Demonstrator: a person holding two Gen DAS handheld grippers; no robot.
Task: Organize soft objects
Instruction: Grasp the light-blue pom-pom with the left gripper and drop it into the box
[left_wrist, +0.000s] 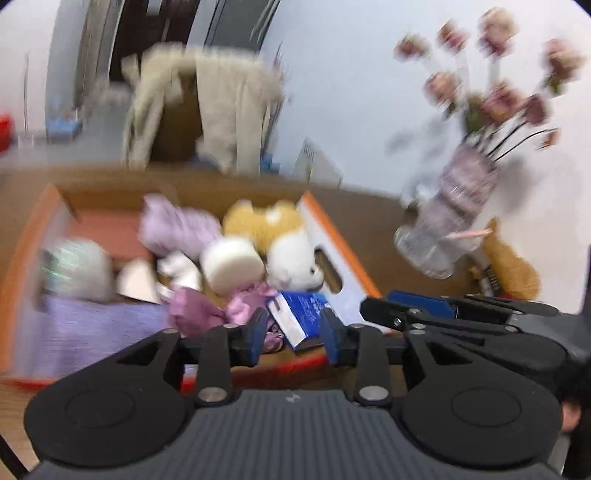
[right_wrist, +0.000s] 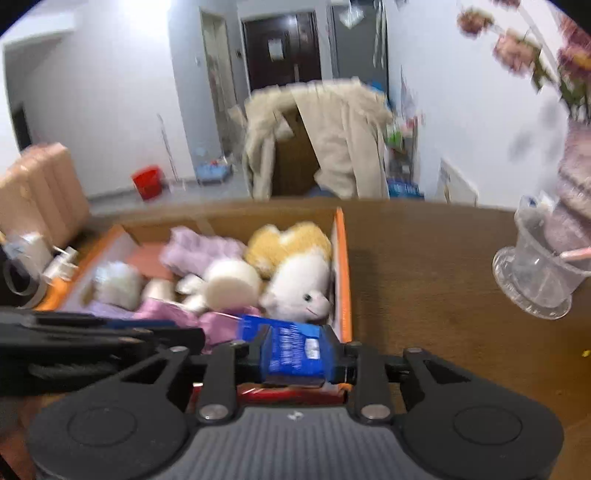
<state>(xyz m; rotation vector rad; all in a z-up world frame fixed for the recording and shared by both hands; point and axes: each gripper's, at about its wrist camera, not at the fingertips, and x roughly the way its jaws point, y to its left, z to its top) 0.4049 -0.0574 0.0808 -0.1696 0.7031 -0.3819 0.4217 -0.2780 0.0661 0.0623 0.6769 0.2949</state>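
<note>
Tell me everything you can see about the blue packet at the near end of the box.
The blue packet is a small, flat soft pack, glossy like plastic film, blue with white print too blurred to read. It sits between the right gripper fingers, which look closed on its sides, over the near end of the orange-edged cardboard box. The left wrist view shows it tilted beside pink cloth.
</note>
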